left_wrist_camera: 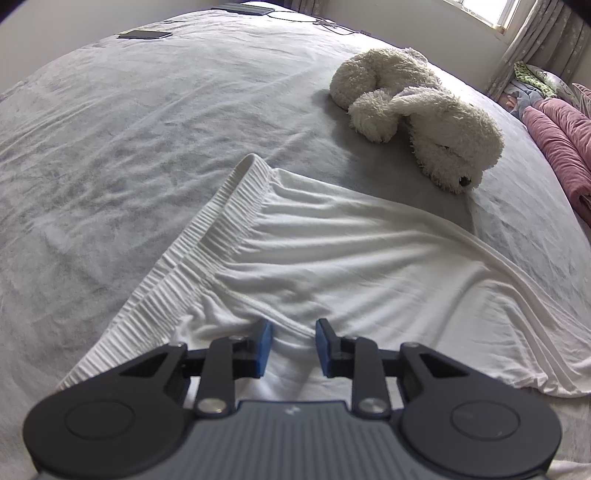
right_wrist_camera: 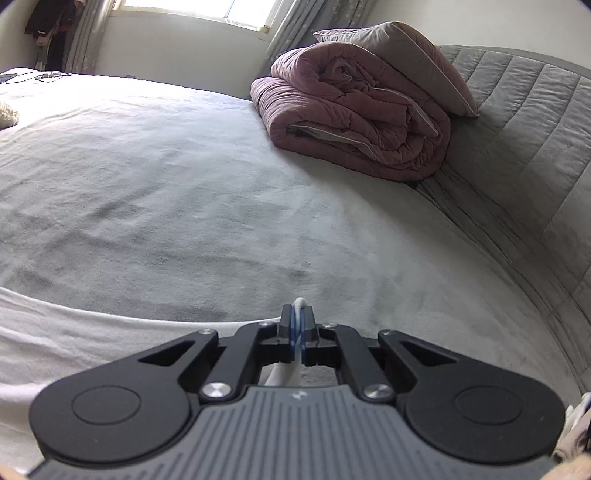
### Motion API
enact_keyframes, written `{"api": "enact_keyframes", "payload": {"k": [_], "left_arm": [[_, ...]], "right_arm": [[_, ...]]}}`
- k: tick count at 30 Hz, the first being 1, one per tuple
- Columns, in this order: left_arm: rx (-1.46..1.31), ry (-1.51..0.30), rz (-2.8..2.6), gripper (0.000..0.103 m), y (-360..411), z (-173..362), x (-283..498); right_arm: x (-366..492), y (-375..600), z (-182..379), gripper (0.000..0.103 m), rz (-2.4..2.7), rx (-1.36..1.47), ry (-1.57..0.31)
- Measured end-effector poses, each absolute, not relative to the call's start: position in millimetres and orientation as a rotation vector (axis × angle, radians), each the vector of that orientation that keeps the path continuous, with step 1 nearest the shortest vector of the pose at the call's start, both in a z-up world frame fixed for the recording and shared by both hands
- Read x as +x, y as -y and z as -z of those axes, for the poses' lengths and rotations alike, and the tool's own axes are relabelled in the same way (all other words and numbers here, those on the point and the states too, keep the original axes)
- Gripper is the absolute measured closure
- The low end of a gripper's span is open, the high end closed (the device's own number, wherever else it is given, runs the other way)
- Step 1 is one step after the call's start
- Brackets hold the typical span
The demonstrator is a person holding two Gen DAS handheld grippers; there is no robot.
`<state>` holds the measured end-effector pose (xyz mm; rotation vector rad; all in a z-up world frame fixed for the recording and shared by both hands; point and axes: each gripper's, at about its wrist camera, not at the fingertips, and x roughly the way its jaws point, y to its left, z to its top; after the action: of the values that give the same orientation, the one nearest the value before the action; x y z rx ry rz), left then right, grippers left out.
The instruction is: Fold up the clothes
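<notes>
Left gripper (left_wrist_camera: 294, 345), bottom centre: jaws apart over a fabric ridge, pads not pressing yet; right gripper (right_wrist_camera: 297, 332) clenched on a white hem; white shorts (left_wrist_camera: 332, 266) spread flat on grey bed (left_wrist_camera: 129, 147), waistband at centre-left; plush dog (left_wrist_camera: 417, 122) upper right; no fold made yet, all folding remains.

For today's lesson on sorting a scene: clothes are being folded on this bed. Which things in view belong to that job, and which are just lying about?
Belongs to the job:
white garment
left gripper, jaws apart over the cloth
right gripper, shut on the garment's edge

Just lying about:
plush dog
pink quilt
pillow
phone
</notes>
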<state>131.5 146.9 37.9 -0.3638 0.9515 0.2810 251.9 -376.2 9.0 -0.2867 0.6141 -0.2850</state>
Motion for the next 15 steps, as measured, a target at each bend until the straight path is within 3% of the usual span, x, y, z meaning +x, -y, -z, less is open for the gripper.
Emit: {"api": "enact_keyframes", "payload": {"k": [2, 4, 15], "left_arm": [[-0.376, -0.947, -0.284, 0.089, -149.4, -38.9, 130.9], [-0.398, -0.941, -0.284, 0.092, -153.1, -40.8, 129.9], [-0.439, -0.942, -0.293, 0.092, -161.1, -41.3, 131.1]], "right_arm": [[252.4, 377.0, -9.5, 0.1, 0.281, -0.277, -0.613], [253.0, 377.8, -10.1, 0.1, 0.278, -0.268, -0.612], [263.2, 375.9, -11.0, 0.1, 0.31, -0.309, -0.608]]}}
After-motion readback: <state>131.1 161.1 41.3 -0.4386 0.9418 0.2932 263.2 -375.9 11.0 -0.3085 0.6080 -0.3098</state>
